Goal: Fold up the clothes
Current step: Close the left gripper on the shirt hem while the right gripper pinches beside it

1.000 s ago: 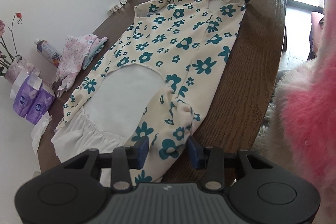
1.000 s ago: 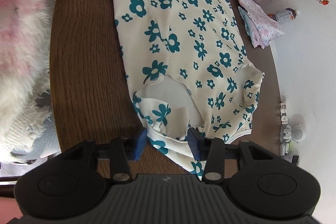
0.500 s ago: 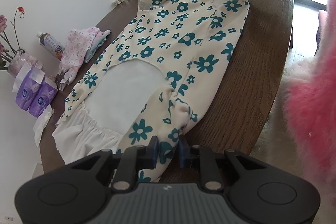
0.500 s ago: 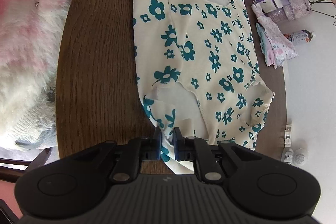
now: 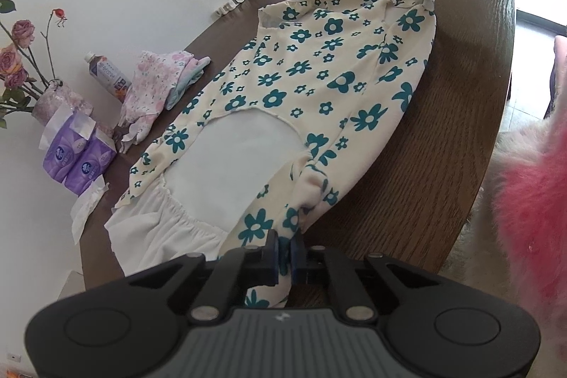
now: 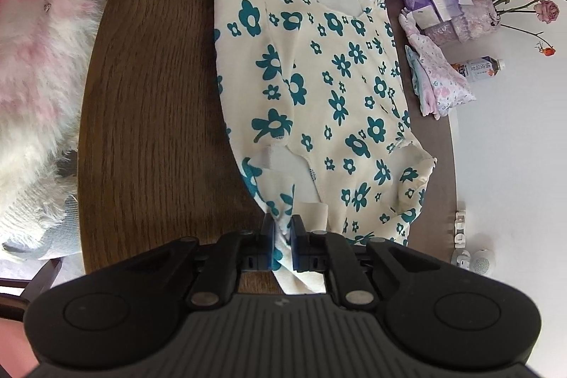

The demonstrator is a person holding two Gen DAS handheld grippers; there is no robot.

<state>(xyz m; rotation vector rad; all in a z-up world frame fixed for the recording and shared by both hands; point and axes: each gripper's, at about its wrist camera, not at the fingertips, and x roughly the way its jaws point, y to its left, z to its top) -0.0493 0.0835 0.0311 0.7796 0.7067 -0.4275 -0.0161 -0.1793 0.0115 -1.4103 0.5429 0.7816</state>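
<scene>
- Left wrist view: left tool (image 5: 283, 248) pinched shut on the near edge of the floral garment (image 5: 319, 84), cloth bunched between its pads at 6 o'clock.
- Right wrist view: right tool (image 6: 282, 232) likewise clamped on a corner of the same garment, seen in the left view at 1 o'clock.
- Garment spread flat along the brown desk (image 5: 443, 165), white lining up in the middle.
- Held at two ends of one long edge, probably so that edge lifts evenly and carries across as one straight fold.
- Small folded pink cloth (image 5: 156, 87) at 10 o'clock, beside a bottle (image 5: 106, 73), well clear of the fold path.
</scene>
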